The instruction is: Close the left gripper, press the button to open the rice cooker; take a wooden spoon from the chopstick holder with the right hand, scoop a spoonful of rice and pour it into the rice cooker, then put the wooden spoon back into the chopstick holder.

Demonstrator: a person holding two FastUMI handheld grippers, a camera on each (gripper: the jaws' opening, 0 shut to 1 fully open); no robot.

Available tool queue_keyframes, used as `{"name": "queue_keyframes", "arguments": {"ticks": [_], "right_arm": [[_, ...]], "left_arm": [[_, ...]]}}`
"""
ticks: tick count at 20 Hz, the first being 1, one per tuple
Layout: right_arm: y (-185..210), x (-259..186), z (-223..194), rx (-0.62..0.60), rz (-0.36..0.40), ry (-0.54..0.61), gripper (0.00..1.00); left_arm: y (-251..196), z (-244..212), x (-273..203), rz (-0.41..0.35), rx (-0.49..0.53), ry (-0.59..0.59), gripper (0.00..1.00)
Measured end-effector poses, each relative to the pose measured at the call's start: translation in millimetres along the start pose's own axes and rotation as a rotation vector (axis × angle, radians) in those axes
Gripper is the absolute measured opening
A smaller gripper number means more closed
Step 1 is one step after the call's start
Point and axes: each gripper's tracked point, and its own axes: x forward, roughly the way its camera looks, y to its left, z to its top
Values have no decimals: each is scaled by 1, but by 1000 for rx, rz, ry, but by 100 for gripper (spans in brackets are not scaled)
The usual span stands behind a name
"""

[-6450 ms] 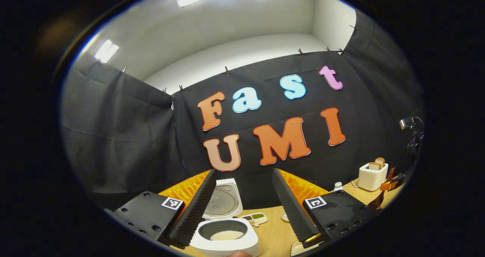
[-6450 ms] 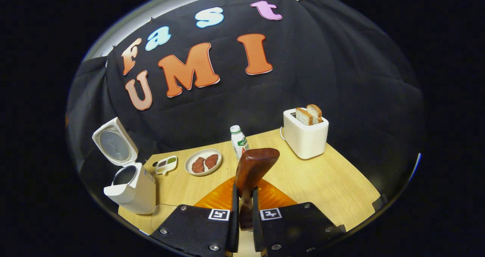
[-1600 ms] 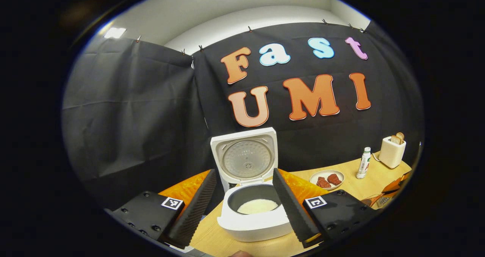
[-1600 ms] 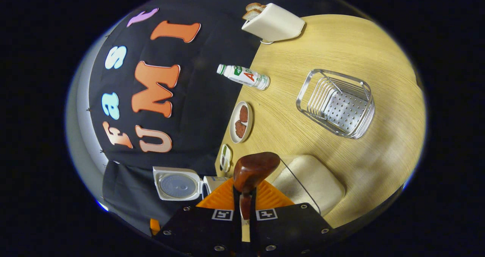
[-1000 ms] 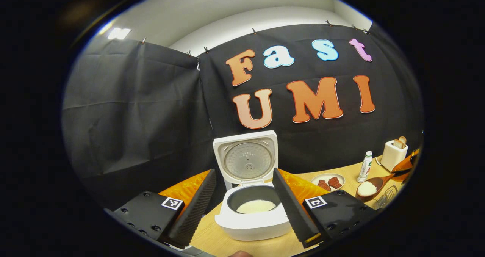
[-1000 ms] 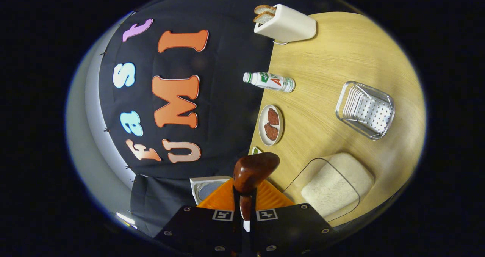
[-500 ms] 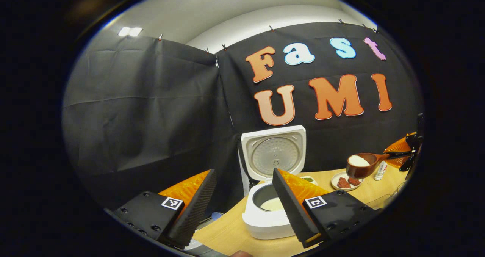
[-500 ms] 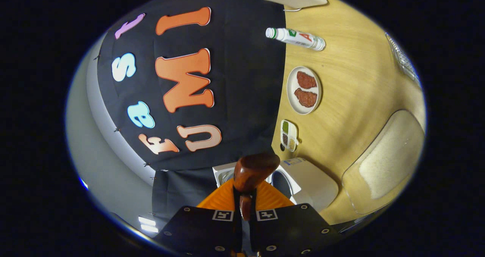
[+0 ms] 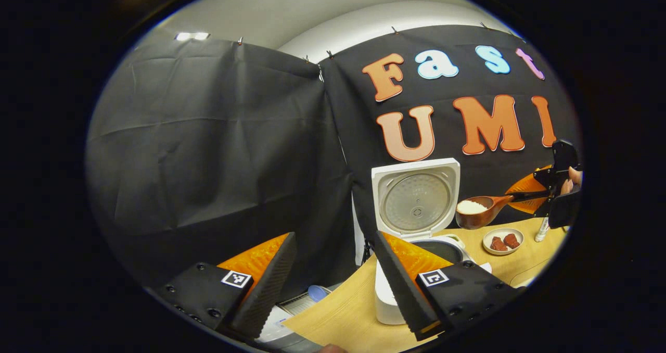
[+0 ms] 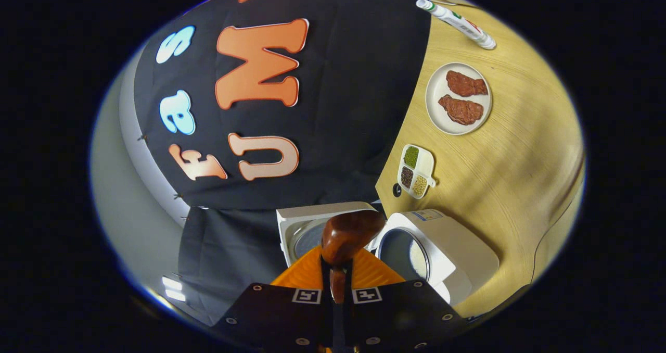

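Left gripper view: the left claw (image 9: 333, 249) stands wide apart, holding nothing, above the wooden bench (image 9: 338, 316). Just beyond it, the white rice cooker (image 9: 387, 301) sits with its lid (image 9: 415, 197) raised upright. Farther right, the wooden spoon (image 9: 481, 211), filled with white rice, hangs level beside the lid, held by the right claw (image 10: 337, 269), clamped narrowly on the spoon's handle. Behind, a plate of meat (image 9: 502, 240) rests on the bench.

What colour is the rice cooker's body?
White, clearest in the right gripper view: rice cooker.
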Motion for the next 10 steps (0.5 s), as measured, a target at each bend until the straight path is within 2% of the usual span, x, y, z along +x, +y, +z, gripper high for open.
{"name": "queue_keyframes", "arguments": {"ticks": [4,10], "right_arm": [[-1,29,-8,-142,-47,-3,7],[10,54,-16,-469,-101,-29,7]], "left_arm": [[7,-7,4,0,11,5,99],[15,-19,17,-6,18,34,100]]}}
